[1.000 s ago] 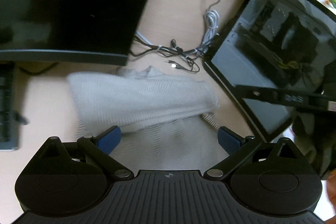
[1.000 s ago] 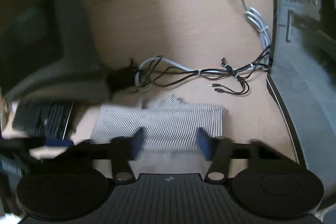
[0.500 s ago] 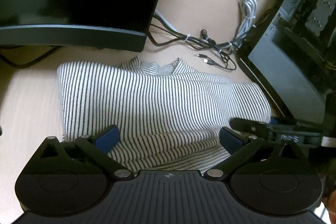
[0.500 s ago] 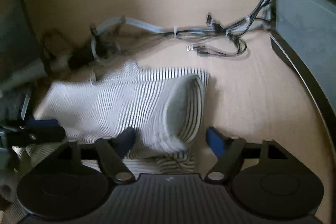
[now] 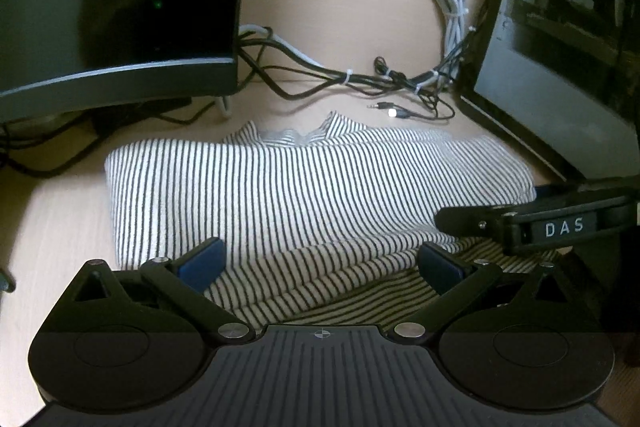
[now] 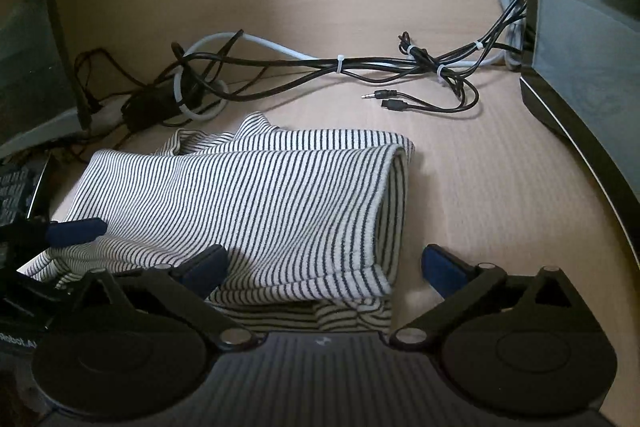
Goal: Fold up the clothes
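**A:** Right wrist view: the black-and-white striped knit top (image 6: 256,203) lies doubled over on the pale wooden desk (image 6: 480,187). The right gripper (image 6: 324,265) jaws are opening, nothing pinched. What now?

**B:** Left gripper (image 5: 320,263) looks spread wide too, empty. I'd guess: back both off low and smooth that bulging right edge, away from the black cable tangle (image 6: 340,67).

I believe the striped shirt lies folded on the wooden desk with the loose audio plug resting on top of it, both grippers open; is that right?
Not quite: the audio plug is not on the striped shirt. The right wrist view shows it on the bare wooden desk beyond the shirt's far edge, apart from the fabric. The rest holds: the shirt lies folded, the left gripper is open, and the right gripper is opening wide.
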{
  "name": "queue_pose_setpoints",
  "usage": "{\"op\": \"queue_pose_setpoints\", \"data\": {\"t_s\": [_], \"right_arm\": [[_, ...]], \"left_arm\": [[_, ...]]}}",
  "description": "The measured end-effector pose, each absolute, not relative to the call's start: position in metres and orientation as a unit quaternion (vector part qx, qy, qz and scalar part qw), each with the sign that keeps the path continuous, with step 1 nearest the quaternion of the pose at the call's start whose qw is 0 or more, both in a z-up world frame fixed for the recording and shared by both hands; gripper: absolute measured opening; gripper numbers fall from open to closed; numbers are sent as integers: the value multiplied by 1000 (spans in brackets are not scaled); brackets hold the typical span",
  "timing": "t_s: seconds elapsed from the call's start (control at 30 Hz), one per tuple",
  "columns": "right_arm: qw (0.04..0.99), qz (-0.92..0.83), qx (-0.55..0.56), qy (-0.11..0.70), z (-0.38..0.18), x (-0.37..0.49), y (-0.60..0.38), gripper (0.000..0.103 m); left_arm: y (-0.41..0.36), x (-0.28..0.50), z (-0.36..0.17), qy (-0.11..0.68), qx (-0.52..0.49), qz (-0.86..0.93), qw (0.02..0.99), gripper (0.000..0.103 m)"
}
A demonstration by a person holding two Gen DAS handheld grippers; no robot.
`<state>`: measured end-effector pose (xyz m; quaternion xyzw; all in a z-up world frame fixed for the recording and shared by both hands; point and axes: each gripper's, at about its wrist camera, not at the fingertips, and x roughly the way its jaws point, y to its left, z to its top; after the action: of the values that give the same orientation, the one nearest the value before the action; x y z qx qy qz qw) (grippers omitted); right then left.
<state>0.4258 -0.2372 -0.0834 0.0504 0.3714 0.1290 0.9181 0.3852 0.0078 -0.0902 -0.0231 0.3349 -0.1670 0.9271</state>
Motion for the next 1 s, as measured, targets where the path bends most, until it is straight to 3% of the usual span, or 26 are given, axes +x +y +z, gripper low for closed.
{"op": "queue_pose_setpoints", "data": {"t_s": [1.0], "right_arm": [[925,115,58,359,-85,422,-236,103]], "left_arm": [[13,384,-92,322,-46,-175,929,103]]}}
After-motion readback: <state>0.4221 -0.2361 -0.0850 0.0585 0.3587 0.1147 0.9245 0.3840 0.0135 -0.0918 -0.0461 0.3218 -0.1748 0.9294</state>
